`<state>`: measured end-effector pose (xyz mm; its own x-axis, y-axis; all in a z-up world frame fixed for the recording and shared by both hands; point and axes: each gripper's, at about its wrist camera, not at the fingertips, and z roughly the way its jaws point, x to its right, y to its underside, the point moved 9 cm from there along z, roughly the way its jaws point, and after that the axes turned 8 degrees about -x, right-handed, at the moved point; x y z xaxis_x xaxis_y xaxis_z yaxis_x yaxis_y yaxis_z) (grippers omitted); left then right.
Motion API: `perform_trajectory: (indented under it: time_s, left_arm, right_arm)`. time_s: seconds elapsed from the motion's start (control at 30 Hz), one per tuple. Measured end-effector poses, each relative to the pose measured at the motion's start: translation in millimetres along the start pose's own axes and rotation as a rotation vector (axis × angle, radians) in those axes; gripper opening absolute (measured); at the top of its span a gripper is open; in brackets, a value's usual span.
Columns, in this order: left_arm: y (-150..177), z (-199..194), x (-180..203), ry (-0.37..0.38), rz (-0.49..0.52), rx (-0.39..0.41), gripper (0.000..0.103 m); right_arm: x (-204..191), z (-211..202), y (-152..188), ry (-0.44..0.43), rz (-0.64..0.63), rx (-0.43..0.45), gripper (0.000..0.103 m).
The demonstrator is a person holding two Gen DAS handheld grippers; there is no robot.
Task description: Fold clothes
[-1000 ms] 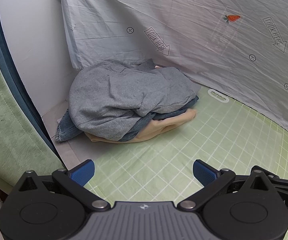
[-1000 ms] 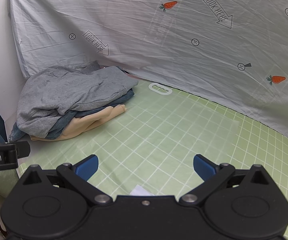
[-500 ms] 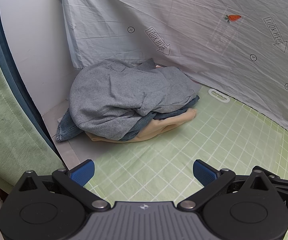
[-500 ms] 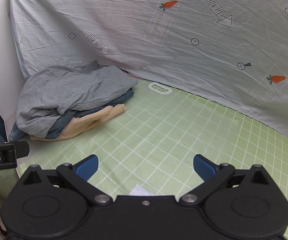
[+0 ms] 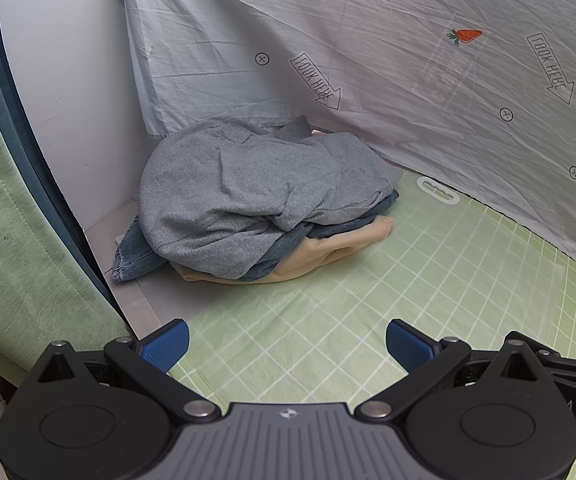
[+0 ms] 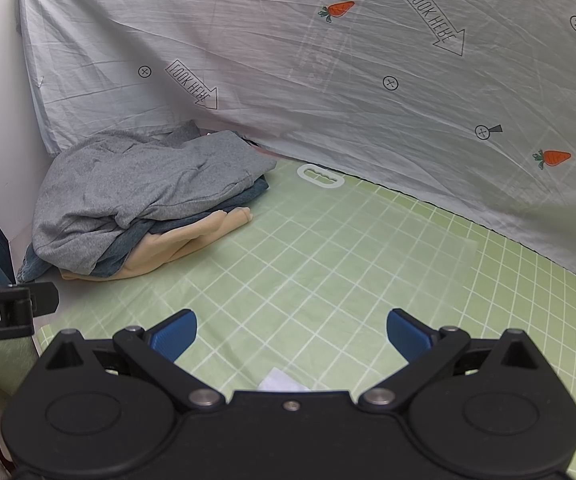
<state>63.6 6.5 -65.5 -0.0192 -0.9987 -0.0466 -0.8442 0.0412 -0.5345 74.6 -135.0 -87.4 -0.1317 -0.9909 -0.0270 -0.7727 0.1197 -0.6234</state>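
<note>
Backdrop: a creased pale sheet [image 6: 328,92] printed with carrots and "LOOK HERE" arrows hangs behind a green gridded mat [image 6: 348,260].
Clothes: an unfolded heap sits in the far left corner, grey sweatshirt [image 5: 247,196] on top, denim garment [image 5: 135,256] beneath, peach garment [image 5: 328,252] at the bottom.
Left gripper [image 5: 285,342]: spread wide, empty, well short of the heap.
Right gripper [image 6: 291,334]: likewise wide apart, holding nothing.
Step in hand: likely reaching for the top garment.
Done well: pinch only the grey layer at an edge, lift clear of the denim, spread on bare mat.
</note>
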Motion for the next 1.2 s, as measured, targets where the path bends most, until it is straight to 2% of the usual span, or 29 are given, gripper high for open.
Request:
perform_trajectory:
  time_s: [0.77,0.97,1.2]
  left_arm:
    - [1.6,13.4,19.3,0.019,0.009,-0.041,0.103]
    - [-27.4,30.3,25.1,0.028,0.019,-0.025,0.103]
    - [-82.6,81.3,-19.8,-0.035,-0.038,-0.02,0.103]
  right_arm:
    - [5.1,12.8,-7.7,0.003,0.036,-0.039,0.102]
    - [14.4,31.3,-30.4,0.027,0.033,-0.056,0.102]
    - [18.2,74.1,-81.9,0.042,-0.008,-0.067,0.102]
